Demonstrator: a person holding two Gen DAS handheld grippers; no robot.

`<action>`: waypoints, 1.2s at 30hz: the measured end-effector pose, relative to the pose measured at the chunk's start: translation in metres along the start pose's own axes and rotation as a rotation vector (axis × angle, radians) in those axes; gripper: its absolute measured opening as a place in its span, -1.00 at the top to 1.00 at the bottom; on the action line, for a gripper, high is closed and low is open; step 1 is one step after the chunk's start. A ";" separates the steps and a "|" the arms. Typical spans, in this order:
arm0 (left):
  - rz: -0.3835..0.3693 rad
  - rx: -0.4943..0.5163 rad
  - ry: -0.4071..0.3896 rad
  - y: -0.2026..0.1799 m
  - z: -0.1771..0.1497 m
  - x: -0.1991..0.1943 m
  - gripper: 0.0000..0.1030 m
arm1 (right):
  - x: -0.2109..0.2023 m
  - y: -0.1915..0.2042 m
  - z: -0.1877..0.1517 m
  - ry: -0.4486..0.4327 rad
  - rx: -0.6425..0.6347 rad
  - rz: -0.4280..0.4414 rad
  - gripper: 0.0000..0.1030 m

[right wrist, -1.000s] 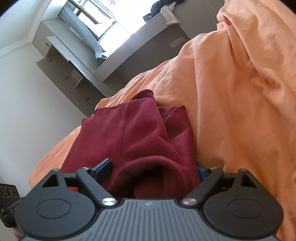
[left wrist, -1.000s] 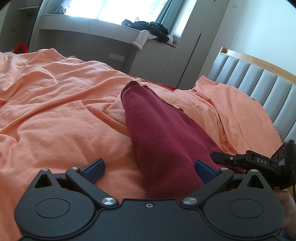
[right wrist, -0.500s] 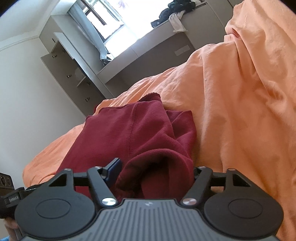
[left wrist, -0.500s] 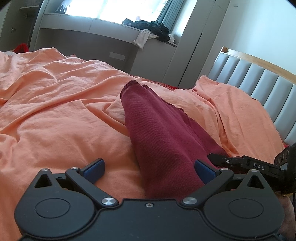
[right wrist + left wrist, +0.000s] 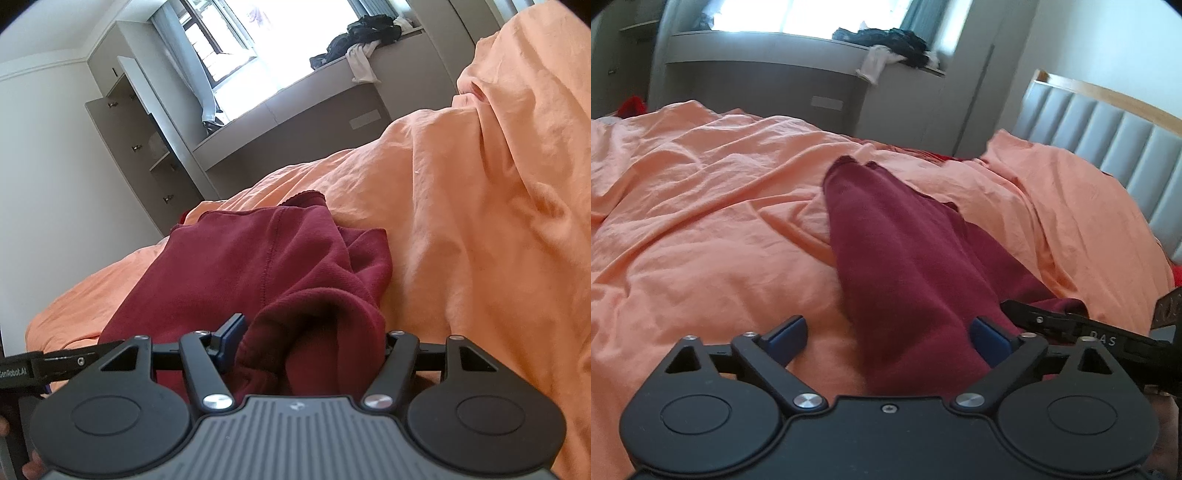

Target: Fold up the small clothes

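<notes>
Now both grippers (image 5: pixel 890 334) (image 5: pixel 306 341) close further around garment (image 5: pixel 905 266)

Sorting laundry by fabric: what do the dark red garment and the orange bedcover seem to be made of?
Garment: looks like a soft knit, perhaps cotton fleece or jersey; matte, with a fine ribbed grain, a stitched seam and a thick rolled hem.
Bedcover: looks like a thin woven cloth, perhaps cotton; matte, with many sharp fine creases. Fibre content cannot be told.

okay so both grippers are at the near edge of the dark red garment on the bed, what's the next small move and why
Probably finish both pinches. The right gripper is closing around a bunched fold of the dark red garment; the left gripper is closing too, pads still clear of the cloth. Lifting now would likely drop the edge.
</notes>
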State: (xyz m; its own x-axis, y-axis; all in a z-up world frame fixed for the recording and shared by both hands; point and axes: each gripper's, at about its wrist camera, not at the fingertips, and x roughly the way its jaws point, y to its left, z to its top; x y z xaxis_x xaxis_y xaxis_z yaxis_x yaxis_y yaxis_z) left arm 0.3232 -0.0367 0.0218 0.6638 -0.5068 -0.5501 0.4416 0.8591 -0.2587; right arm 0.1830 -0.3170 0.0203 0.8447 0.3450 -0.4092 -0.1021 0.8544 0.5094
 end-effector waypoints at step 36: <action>0.002 0.137 -0.167 -0.040 0.010 -0.016 0.38 | -0.024 0.075 -0.004 -0.202 -0.438 -0.116 0.37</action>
State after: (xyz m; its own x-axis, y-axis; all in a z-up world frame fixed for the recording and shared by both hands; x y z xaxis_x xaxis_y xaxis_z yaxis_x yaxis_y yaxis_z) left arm 0.3012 -0.0636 0.0483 0.7506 -0.5192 -0.4087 0.5101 0.8485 -0.1410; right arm 0.1533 -0.2596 0.0652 0.9442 0.1927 -0.2673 -0.1758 0.9807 0.0860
